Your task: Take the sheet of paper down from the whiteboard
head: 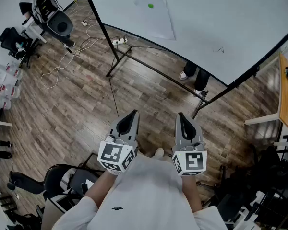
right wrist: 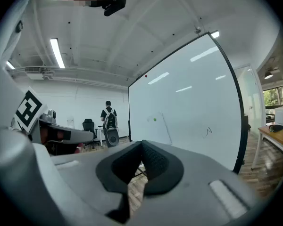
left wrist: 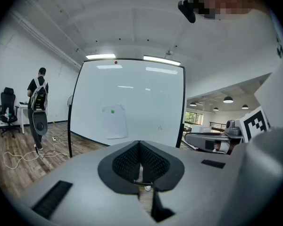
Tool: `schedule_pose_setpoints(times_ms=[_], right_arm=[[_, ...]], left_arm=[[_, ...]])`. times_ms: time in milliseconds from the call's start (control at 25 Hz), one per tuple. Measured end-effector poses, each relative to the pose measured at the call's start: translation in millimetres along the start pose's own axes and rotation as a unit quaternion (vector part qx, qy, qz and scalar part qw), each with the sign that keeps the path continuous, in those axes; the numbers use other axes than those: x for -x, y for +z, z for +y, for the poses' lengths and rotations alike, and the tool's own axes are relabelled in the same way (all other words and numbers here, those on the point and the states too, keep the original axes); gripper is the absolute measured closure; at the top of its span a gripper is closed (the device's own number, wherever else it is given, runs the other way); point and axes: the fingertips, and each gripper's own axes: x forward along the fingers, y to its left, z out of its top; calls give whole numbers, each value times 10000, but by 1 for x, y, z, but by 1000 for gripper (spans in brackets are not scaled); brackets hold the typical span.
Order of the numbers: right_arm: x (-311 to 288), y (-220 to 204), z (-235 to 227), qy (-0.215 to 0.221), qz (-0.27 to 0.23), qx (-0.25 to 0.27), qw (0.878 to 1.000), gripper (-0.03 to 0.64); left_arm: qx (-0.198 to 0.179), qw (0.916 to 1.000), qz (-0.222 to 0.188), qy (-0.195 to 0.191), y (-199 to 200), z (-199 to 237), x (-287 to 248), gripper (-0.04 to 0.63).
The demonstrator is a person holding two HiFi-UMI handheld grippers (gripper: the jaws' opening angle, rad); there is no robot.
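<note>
Well ahead of both grippers, on the upright whiteboard (head: pixel 221 23), hangs the sheet of paper (head: pixel 156 18); we see it held flat by a small round green magnet (head: pixel 150 5) near its top edge, with nothing touching it.

Step in hand: we judge this to be the approach, with no contact yet made; the left gripper (head: pixel 132 115) and the right gripper (head: pixel 182 116) sit side by side close to the person's body, well apart from the board; each has its jaws pressed together on nothing.

Next move, as we read it: close the gap to the board, spread one pair of jaws, and take either the magnet or a free edge of the sheet; the other gripper may need to steady the paper so that it does not drop.

Materials: the board is glossy white and mirrors the ceiling lights, framed in black on a black tubular stand (head: pixel 149 68); the sheet is thin, matte and rectangular, likely limp once freed; the jaw pads (left wrist: pixel 153 161) are black with a fine ribbed texture, set in smooth grey shells; the floor (head: pixel 77 114) is wood plank.
</note>
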Motion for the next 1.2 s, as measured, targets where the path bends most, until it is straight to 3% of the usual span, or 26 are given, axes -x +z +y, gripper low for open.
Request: schedule_pose_setpoints(times_ms=[200, 360, 1200], right_arm=[[-10, 4, 14, -39, 4, 98, 9999, 606], [-22, -4, 23, -296, 55, -139, 9995, 607], [-89, -20, 89, -773, 136, -259, 9966, 606]], left_arm=[[11, 9999, -74, -120, 9, 16, 3, 589], [33, 9998, -106, -186, 11, 35, 8, 589], [648, 9957, -190, -642, 21, 147, 11, 589]])
